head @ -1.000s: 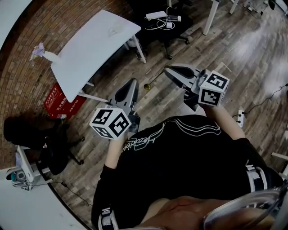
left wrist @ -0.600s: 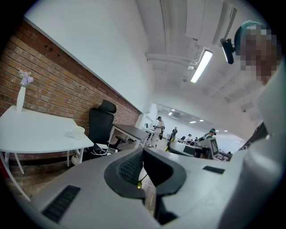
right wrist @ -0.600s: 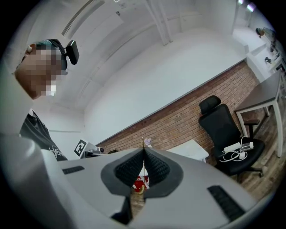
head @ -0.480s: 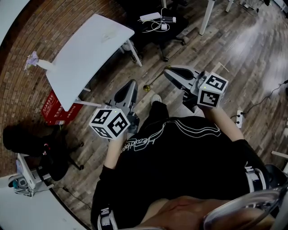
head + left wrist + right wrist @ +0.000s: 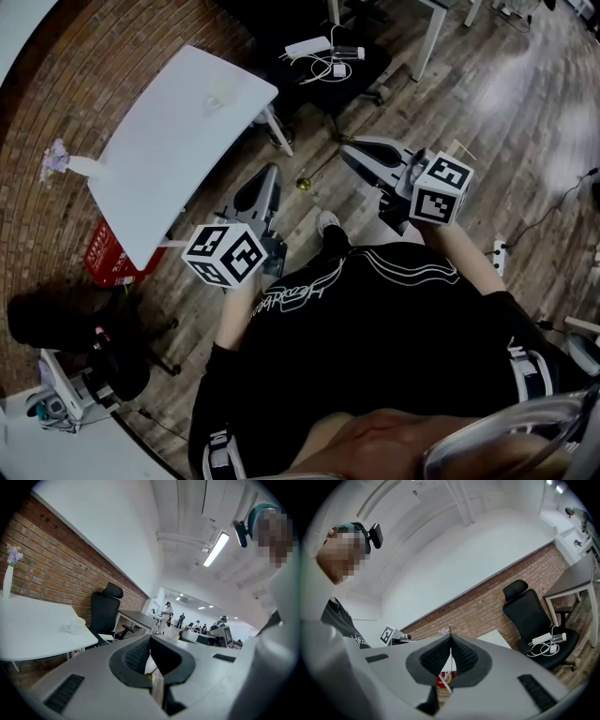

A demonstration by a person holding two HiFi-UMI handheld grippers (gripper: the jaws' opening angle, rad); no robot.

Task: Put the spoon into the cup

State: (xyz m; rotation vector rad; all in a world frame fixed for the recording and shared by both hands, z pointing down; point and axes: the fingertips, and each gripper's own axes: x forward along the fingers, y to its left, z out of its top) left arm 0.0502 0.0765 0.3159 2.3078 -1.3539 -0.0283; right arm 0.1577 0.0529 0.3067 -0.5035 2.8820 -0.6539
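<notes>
A thin gold spoon (image 5: 322,167) juts out to the left of my right gripper (image 5: 349,150), which is shut on its handle; the bowl hangs over the wooden floor. In the right gripper view the handle's end (image 5: 449,629) pokes up past the closed right gripper (image 5: 450,640). My left gripper (image 5: 271,174) is shut with nothing in it, its jaws meeting at the tip in the left gripper view (image 5: 150,639). A white cup (image 5: 75,627) stands on the white table (image 5: 33,625), ahead and to the left of that gripper. The table (image 5: 159,150) lies beyond both grippers.
A slim vase with purple flowers (image 5: 62,162) stands at the table's far left corner. A black office chair (image 5: 328,66) carrying a white power strip (image 5: 309,45) sits behind the table. A red box (image 5: 105,255) rests on the floor under the table. A brick wall runs along the left.
The table has drawn nearer to the grippers in the head view, and a shoe has stepped forward. Both grippers stay shut, the right one still holding the spoon.
</notes>
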